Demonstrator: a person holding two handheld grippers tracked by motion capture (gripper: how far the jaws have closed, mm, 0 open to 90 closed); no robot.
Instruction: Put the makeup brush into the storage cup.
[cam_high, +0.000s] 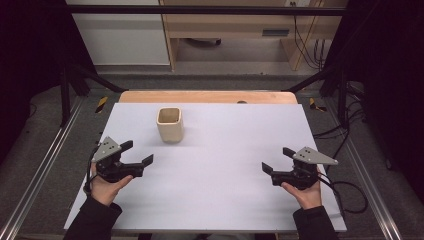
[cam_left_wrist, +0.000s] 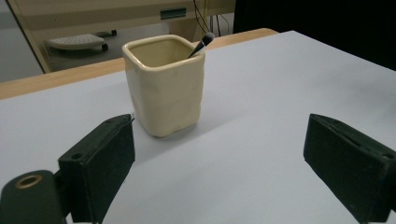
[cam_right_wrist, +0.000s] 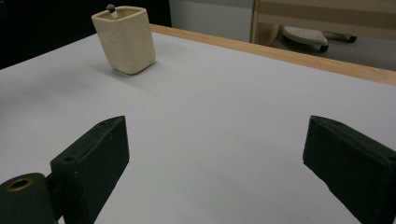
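One dark-tipped stick (cam_left_wrist: 201, 44) mostly hidden inside cup (cam_left_wrist: 164, 86).

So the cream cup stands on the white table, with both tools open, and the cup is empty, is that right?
Not quite: the cream cup is not empty. The left gripper view shows a dark-tipped stick leaning inside it. The rest holds: white table, left tool and right tool open.

No legible text, label, brand, number or sign is presented. A small dark plate (cam_left_wrist: 173, 13) on the wooden furniture behind the table is too blurred to be read.
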